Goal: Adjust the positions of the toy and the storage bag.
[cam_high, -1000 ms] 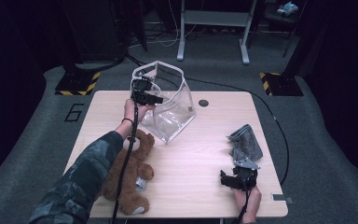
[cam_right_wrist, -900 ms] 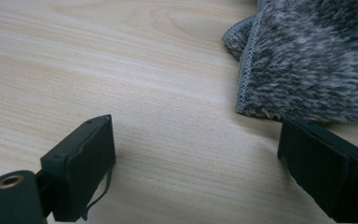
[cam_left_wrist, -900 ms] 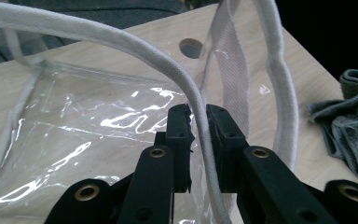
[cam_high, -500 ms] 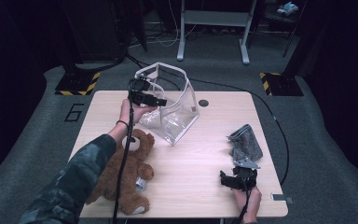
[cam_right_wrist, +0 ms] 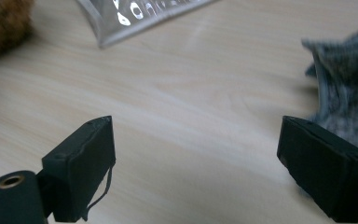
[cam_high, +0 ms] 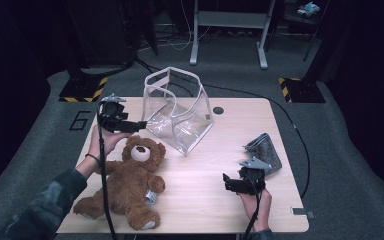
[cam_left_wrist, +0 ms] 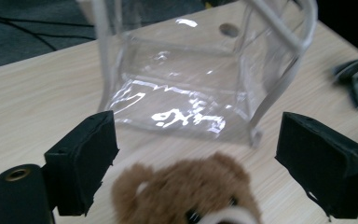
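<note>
A clear plastic bag [cam_high: 177, 114] with white edging stands open at the table's far middle. A brown teddy bear [cam_high: 130, 185] lies on its back at the near left. My left gripper [cam_high: 139, 124] hovers just left of the bag, above the bear's head [cam_left_wrist: 186, 196]. Its jaws have just been opening and now stand wide, with nothing between them [cam_left_wrist: 196, 135]. The bag [cam_left_wrist: 191, 93] stands a little beyond them. My right gripper [cam_high: 227, 182] is open over bare wood [cam_right_wrist: 196, 140] at the near right, beside a grey felt pouch [cam_high: 265, 151].
The wooden table [cam_high: 220, 150] has a small round hole [cam_high: 218, 110] behind the bag. The pouch [cam_right_wrist: 349, 93] lies right of my right jaw. Cables trail from both grippers. Dark floor and a metal stand [cam_high: 230, 30] lie beyond.
My left gripper let go of the bag's rim, opened, and drew back left toward the bear's head. My right gripper lifted slightly.
</note>
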The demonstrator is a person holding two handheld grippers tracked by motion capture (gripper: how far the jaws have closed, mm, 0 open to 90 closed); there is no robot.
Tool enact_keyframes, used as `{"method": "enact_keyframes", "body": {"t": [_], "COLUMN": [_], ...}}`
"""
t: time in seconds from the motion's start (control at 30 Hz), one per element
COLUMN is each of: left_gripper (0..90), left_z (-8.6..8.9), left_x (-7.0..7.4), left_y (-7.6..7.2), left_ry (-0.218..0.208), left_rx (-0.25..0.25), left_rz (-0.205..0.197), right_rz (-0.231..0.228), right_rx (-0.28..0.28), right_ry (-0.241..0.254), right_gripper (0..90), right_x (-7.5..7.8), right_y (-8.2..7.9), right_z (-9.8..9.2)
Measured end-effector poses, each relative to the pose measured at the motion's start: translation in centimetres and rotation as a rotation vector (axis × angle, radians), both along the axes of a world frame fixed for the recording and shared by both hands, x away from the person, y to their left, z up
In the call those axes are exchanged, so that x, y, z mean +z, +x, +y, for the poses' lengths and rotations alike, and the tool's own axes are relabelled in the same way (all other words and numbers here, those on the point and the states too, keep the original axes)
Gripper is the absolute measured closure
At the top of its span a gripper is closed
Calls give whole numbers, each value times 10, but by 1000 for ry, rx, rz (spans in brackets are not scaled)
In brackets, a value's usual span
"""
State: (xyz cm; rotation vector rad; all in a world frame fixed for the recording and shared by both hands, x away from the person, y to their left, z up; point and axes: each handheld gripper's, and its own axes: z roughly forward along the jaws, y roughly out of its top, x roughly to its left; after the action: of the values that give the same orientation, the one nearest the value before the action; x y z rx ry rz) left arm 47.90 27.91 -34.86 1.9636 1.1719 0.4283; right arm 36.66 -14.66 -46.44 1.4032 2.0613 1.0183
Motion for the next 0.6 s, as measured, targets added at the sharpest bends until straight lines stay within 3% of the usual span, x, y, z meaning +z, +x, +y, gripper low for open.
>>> {"method": "enact_keyframes", "body": {"t": [0.27, 0.37, 0.43, 0.6], "left_gripper": [72, 54, 46, 36], "left_z": [20, 23, 24, 26], "left_x": [-13, -17, -20, -22], "left_y": [-19, -17, -15, -9], "left_ry": [10, 10, 15, 32], "left_rx": [13, 26, 24, 36], "left_rz": [-17, -9, 1, 11], "right_rz": [-39, -50, -36, -18], "right_rx": [44, 49, 57, 73], "right_ry": [16, 21, 52, 63], "right_gripper": [117, 123, 124, 129], "right_x": [50, 68, 77, 99], "right_y": [38, 59, 75, 113], "right_z": [28, 41, 49, 70]}}
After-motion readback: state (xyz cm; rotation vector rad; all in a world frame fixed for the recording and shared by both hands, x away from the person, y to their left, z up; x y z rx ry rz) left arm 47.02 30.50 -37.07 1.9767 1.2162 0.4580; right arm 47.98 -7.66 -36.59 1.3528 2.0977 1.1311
